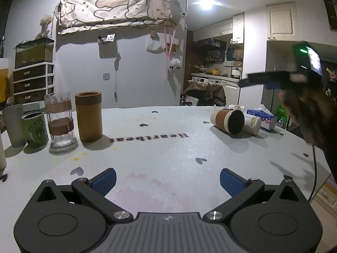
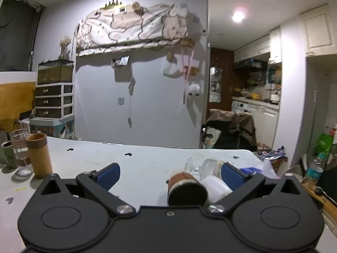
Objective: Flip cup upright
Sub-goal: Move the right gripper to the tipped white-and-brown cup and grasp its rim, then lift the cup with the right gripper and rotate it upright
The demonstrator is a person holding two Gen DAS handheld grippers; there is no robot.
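A white cup with a brown sleeve and a black lid [image 1: 228,121] lies on its side on the white table at the right, lid toward me. A white patterned paper cup [image 1: 251,123] lies beside it. My left gripper [image 1: 167,180] is open and empty, low over the table's near part. My right gripper [image 1: 263,79] shows blurred in the air above the lying cups, held by a hand. In the right wrist view my right gripper [image 2: 169,174] is open, and the lidded cup [image 2: 186,188] lies between its fingers, nearer the right one, untouched.
Upright at the left stand a tan cylinder cup [image 1: 88,116], a ribbed glass [image 1: 60,119], a green can [image 1: 35,129] and a grey tumbler [image 1: 14,124]. A tissue box [image 1: 262,119] lies behind the fallen cups. A clear glass [image 2: 192,165] lies beyond them. The table's right edge [image 1: 322,179] is close.
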